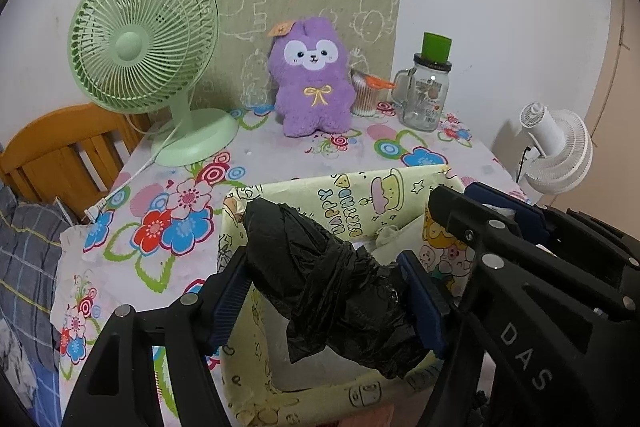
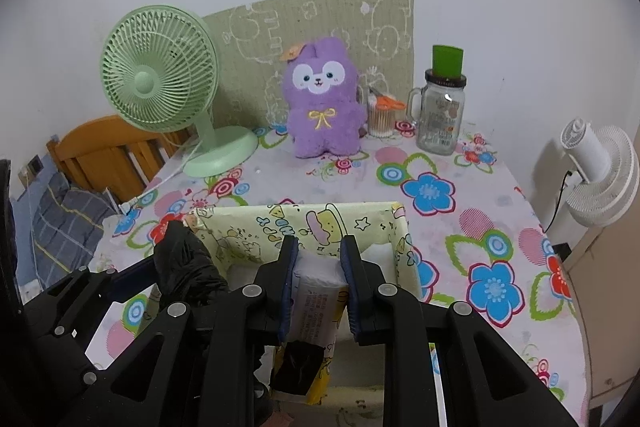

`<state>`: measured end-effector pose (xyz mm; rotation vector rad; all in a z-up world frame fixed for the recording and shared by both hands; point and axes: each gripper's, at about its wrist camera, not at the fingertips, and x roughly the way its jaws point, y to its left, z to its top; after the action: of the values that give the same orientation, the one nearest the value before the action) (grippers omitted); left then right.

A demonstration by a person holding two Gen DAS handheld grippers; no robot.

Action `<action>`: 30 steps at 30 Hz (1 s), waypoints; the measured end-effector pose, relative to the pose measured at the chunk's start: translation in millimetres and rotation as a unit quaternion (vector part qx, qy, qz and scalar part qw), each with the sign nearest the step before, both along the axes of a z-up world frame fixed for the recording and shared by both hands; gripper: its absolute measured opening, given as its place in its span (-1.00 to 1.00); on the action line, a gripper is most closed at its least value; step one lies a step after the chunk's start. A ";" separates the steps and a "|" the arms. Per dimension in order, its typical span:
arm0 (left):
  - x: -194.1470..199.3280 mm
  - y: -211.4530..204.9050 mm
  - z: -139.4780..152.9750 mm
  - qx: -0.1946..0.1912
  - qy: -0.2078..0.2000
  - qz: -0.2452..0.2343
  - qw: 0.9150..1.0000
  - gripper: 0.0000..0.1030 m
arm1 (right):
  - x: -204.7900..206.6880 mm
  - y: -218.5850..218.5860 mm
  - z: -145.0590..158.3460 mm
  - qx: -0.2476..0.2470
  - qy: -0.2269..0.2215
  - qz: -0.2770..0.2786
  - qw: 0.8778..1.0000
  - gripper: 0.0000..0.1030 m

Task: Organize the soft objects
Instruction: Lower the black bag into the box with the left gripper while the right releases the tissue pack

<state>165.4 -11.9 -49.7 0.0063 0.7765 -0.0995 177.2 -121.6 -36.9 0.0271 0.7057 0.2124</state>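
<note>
Presently, item one: a black plastic bag bundle (image 1: 328, 283), crumpled and soft, sat between the blue pads of the left gripper (image 1: 326, 301), whose jaws stood wide with both pads touching its sides, so it read as pinched. The bundle hung over the near left corner of the yellow cartoon-printed box (image 1: 360, 195), its long axis slanting from the narrow upper end at the box's left rim down and right to the fuller end by the right pad. Item two: a white packet of tissues (image 2: 318, 287), wrapped in printed film, was held in the right gripper (image 2: 320, 283), jaws drawn close and pressing its two sides. Its long axis ran away from the camera, far end pointing into the box, near end towards the wrist; a dark patch below it could not be identified. Both grippers hovered above the box, which stood on the flowered worktop (image 2: 460, 227). Contents of the box: some white soft goods (image 2: 378, 253) at its far right; the rest was hidden. Status, by estimate: both items carried to the box but neither released, so placing remained. A purple plush toy (image 1: 312, 79) stood upright at the back of the worktop against the wall, between the green fan (image 1: 144, 47) and a glass jar (image 1: 426, 95), possibly still to be sorted.
</note>
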 end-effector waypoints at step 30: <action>-11.0 -8.3 -9.3 0.017 0.010 -0.027 0.999 0.99 | -7.1 -9.9 -12.0 -0.008 0.028 0.007 1.000 0.56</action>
<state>154.4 -20.2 -59.1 0.0598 0.7980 -0.1379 170.1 -131.6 -48.9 0.0124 0.7635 0.2192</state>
